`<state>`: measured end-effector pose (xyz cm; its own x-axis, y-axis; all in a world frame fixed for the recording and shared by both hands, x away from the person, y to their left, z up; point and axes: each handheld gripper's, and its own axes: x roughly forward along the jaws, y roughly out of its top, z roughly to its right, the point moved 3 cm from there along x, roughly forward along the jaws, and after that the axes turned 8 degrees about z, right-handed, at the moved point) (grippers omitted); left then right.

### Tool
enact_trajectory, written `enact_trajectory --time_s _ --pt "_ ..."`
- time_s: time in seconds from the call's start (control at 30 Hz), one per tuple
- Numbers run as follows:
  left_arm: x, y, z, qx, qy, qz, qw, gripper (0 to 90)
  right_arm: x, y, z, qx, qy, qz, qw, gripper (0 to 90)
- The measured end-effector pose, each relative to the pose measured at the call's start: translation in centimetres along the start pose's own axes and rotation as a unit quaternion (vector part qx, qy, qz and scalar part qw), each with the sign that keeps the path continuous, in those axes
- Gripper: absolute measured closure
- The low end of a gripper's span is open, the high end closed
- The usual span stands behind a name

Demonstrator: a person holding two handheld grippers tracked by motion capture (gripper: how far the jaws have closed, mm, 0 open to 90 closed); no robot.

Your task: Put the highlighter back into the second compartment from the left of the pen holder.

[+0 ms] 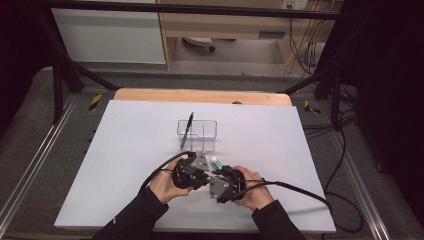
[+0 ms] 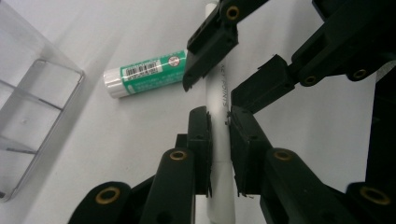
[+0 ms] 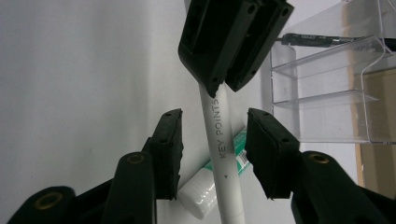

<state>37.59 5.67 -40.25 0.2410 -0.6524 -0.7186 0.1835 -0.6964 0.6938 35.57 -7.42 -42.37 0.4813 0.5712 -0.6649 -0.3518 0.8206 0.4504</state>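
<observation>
The left hand-held gripper [image 2: 219, 135] pinches a long white plastic pen with grey letters [image 2: 218, 93] between its two black jaws, low in the middle of the left gripper view. The right hand-held gripper [image 3: 212, 149] has its jaws spread, one on each side of the same pen, and they do not touch it yet. In the high view both sit close together in the lower middle of the frame, just above the person's hands.

What could go wrong? The right jaws are wide, so if they shut while the pen sits off to one side, one jaw may push it and twist it out of the left grip. If the two hands pull before the right one squeezes well, the smooth pen may slip and drop on the white worktop [image 1: 125, 165]. It could also bump the small green and white tube with a white cap [image 2: 144, 74], which lies on the worktop just under the pen, and roll it away.

The pen is thin, round and smooth, all white, with the words "KEY POINTS" along its side. It is held up off the worktop, between the two grippers. A clear plastic box with compartments [image 1: 196, 134] stands near, a little above the grippers in the high view, with a dark pen [image 1: 188, 127] leaning in it.
</observation>
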Motion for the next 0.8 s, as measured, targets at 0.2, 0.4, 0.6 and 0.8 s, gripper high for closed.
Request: enact_trajectory --time_s 0.2,0.4,0.6,0.8 --pt "0.52 0.25 0.23 -0.005 -0.005 0.0 1.0 78.1 -0.08 -0.11 -0.23 -0.016 -0.001 -0.01 0.9998 67.1" --pt "0.66 0.35 0.32 -0.004 -0.007 0.001 1.0 78.1 -0.26 -0.1 -0.24 -0.026 0.003 -0.008 0.9996 75.0" --pt "0.61 0.38 0.31 -0.003 -0.007 0.0 1.0 78.1 -0.29 -0.1 -0.36 -0.03 0.008 -0.01 0.9995 77.9" --pt "0.41 0.33 0.32 -0.003 -0.01 0.005 0.9999 78.0 -0.35 -0.03 -0.41 -0.039 0.01 -0.007 0.9992 79.1"
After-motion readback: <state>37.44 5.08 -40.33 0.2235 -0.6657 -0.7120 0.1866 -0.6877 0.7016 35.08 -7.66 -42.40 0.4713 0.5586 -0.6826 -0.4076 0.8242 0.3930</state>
